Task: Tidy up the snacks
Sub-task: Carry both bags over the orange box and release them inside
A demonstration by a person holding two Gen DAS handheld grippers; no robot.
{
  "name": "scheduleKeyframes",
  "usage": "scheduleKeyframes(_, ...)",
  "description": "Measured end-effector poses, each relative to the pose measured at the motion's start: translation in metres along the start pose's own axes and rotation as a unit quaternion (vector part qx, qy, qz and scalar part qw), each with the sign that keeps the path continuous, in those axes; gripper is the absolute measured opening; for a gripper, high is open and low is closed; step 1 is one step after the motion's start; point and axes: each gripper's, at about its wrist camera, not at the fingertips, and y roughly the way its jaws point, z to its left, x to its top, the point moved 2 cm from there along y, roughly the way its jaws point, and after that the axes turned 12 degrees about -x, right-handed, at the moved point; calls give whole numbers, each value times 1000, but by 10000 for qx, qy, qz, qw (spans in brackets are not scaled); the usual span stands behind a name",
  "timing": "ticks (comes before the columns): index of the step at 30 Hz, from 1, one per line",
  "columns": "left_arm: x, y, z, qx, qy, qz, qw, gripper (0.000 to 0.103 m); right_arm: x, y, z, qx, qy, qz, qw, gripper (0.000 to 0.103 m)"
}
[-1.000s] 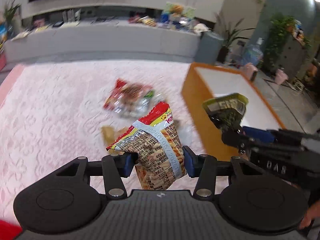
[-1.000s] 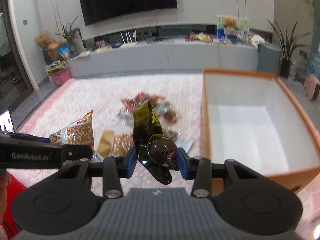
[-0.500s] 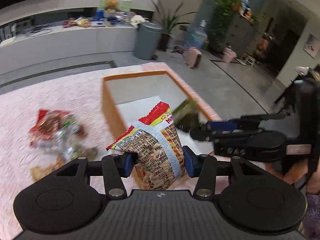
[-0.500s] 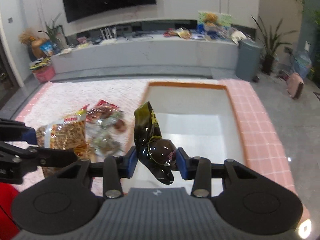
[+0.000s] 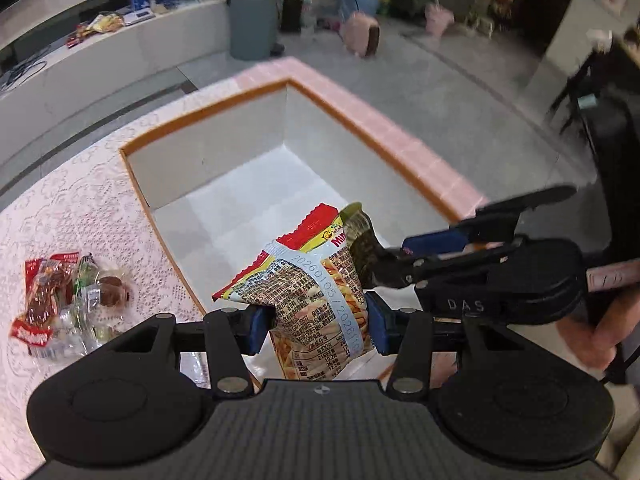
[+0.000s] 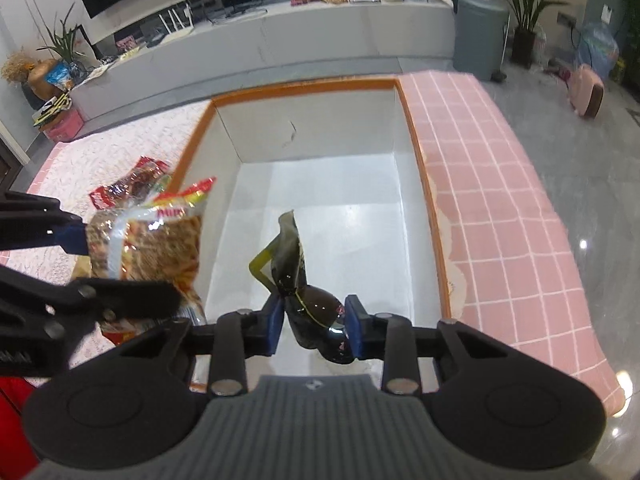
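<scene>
Snacks are hanging over the orange-rimmed box (image 6: 412, 128), ready to drop: left tool (image 5: 316, 330) is clamping the fries bag (image 5: 316, 296), right tool (image 6: 314, 330), jaws just narrowing, is pinching a dark packet (image 6: 304, 292) w/ more snacks (image 5: 64, 300) left on the worktop.
</scene>
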Motion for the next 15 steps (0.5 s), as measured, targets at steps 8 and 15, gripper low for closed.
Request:
scheduleKeyframes(8, 4, 32, 2, 137, 396, 815, 9958, 56, -6, 27, 3, 35, -297, 309, 9991, 31)
scheduleKeyframes(15, 5, 56, 7, 254, 385, 1380, 9894, 59, -8, 41, 3, 58, -353, 485, 9982, 31)
